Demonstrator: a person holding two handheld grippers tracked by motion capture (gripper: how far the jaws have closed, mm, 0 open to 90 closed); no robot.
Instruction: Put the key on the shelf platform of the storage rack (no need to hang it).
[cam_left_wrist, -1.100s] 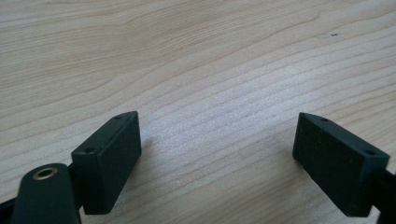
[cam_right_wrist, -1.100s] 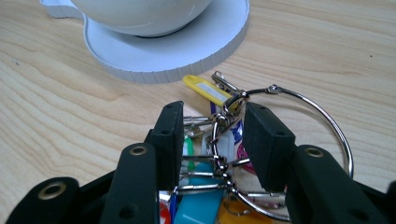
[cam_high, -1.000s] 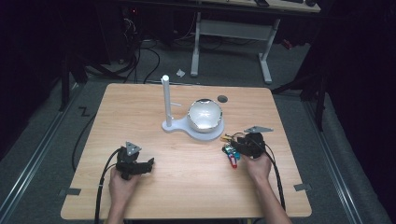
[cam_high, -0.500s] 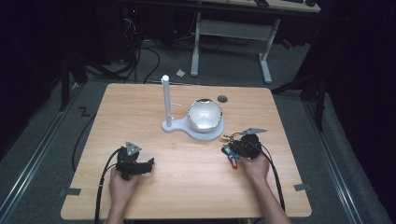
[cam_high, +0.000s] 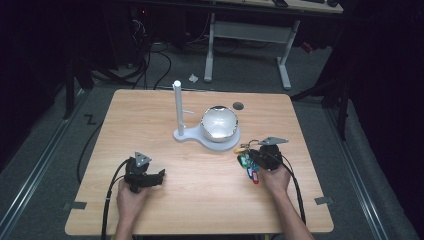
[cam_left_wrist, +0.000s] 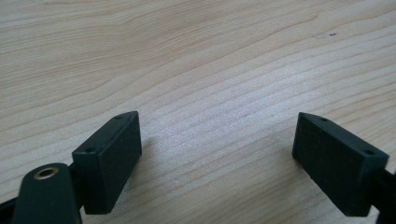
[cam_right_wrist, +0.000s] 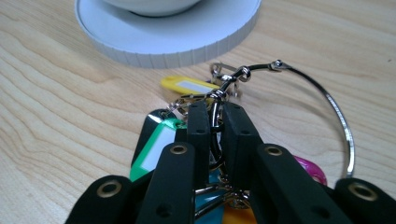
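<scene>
On the wooden table (cam_high: 200, 200), the white stand (cam_high: 207, 134) with its upright post and domed bowl is seen where it was a second ago, and the left gripper (cam_high: 159, 176) has been kept resting near the front left, its jaws spread wide over bare wood. The right gripper (cam_high: 250, 159) has been drawn slightly back toward the person, away from the stand's base. Its jaws are pressed onto the wire ring of the bunch of key tags (cam_right_wrist: 161, 140), so a lift toward the post is judged likely.
</scene>
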